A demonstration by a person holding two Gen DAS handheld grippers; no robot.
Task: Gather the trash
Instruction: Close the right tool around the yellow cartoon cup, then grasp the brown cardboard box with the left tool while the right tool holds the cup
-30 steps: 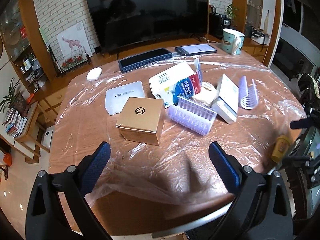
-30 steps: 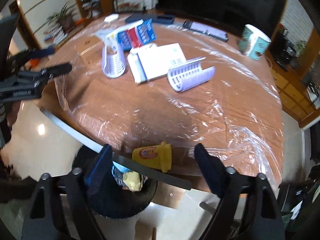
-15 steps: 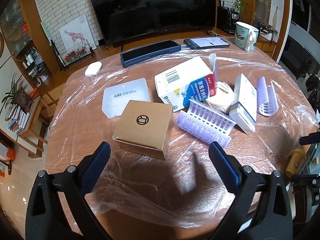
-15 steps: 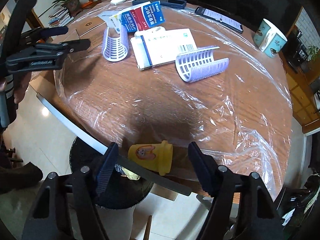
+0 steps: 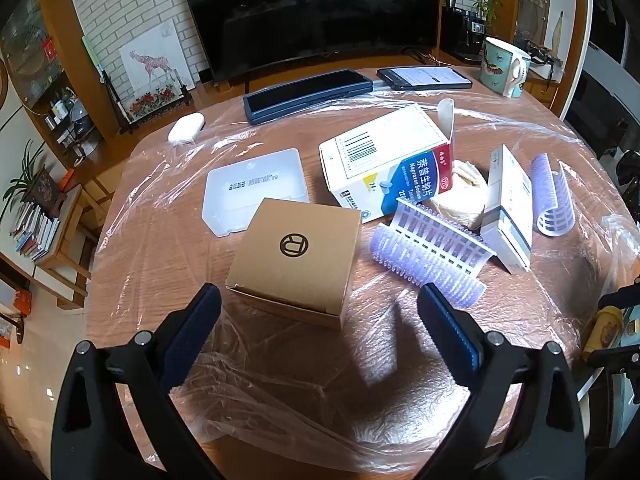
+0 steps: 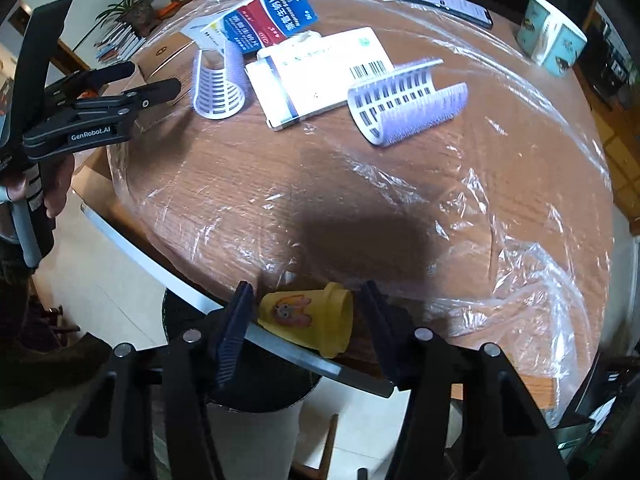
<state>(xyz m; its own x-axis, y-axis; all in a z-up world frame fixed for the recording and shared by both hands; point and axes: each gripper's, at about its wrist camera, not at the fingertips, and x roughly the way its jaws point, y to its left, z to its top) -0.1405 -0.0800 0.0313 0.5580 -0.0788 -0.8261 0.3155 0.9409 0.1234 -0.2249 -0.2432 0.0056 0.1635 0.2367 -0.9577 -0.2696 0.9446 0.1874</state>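
While my left gripper (image 5: 319,304) hangs wide open, touching nothing, just short of the brown cardboard box (image 5: 296,254) on the table (image 5: 168,256), my right gripper (image 6: 306,312) brackets the yellow cup (image 6: 308,318) at the table's edge, fingers apart, not clamped.

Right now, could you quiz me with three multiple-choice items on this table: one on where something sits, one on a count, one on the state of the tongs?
1. The yellow cup lies:
A. at the table edge
B. beside the mug
C. on the brown box

2. Purple ridged trays:
A. one
B. two
C. four

3. The left tongs are:
A. shut on the brown box
B. open, empty
C. holding a phone

Answers: 1 A, it overhangs the rim between the right tongs. 2 B, one lying, one near the medicine box. 3 B, fingers stand apart short of the box.
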